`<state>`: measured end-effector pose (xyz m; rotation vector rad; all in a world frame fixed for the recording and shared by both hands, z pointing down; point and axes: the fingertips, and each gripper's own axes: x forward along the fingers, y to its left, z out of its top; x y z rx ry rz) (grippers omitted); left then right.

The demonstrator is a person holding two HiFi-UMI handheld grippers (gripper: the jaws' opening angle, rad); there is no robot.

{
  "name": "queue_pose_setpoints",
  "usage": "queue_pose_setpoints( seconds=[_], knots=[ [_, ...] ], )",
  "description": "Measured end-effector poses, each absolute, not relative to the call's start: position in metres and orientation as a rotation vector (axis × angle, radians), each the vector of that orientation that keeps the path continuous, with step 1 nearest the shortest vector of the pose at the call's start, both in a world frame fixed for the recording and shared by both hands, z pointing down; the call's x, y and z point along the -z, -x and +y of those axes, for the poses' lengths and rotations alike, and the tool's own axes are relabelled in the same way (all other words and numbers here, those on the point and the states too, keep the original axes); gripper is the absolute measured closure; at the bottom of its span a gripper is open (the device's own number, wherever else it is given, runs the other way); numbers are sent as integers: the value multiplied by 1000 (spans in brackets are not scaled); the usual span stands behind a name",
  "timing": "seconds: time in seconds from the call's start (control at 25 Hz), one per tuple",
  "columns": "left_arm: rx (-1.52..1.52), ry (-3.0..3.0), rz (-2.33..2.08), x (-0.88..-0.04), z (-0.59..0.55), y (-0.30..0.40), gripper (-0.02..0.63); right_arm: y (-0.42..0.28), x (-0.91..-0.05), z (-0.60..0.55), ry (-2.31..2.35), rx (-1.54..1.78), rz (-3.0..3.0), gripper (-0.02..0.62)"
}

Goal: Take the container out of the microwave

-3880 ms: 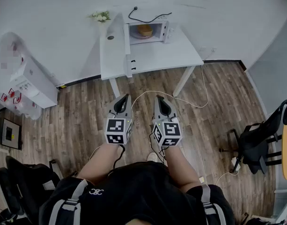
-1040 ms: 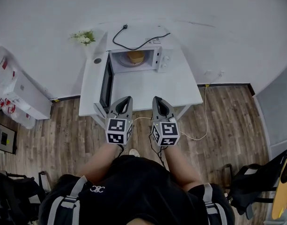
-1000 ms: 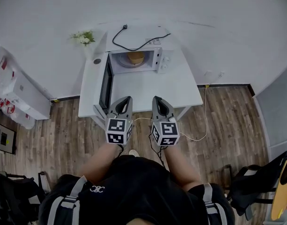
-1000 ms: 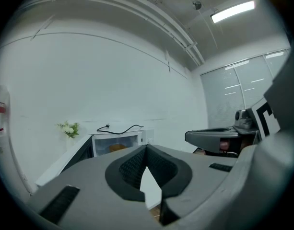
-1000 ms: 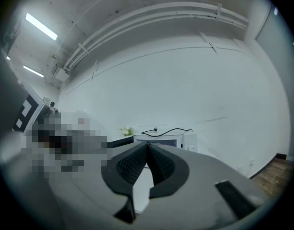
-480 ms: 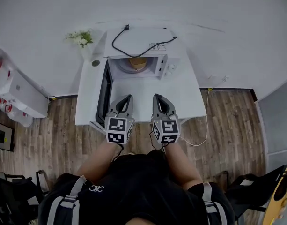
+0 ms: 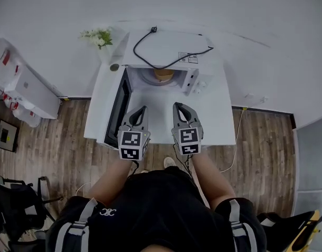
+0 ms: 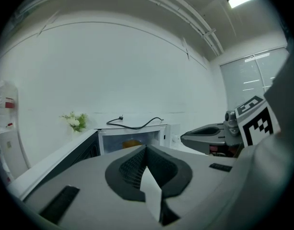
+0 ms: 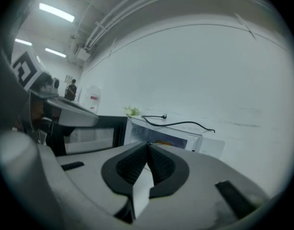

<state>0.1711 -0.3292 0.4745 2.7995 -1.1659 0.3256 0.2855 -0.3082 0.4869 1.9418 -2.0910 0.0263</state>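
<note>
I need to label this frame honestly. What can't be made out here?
Container: head view, the microwave roof hides its upper part; contents unknown.
Container, left gripper view: the shut left gripper covers its lower part.
Control panel: print too small in every view.

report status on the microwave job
Left hand-held gripper and right hand-held gripper shut, empty. Container inside microwave, door open. Nothing blocking the opening.
</note>
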Motion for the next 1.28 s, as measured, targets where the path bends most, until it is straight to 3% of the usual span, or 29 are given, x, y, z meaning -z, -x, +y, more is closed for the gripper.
queue_pose_setpoints(
  seconds=[0.56, 0.72, 0.88, 1.08, 1.28],
  knots=[
    [-338, -2697, -1325, -487, -372, -172, 594, -310, -565, -405, -1341, 474, -1678, 589],
    [-346, -2669, -1365, -490, -382, -169, 594, -314, -586, -433, -1239, 499, -1617, 585],
    [-359, -2636, -1414, -493, -390, -164, 594, -317, -607, -459, -1156, 478, -1594, 531],
    [-386, -2597, -1472, -499, -400, -155, 594, -322, -622, -497, -1123, 439, -1578, 506],
    [-398, -2552, -1527, -504, -406, -143, 594, -324, -631, -527, -1091, 451, -1559, 506]
  ],
)
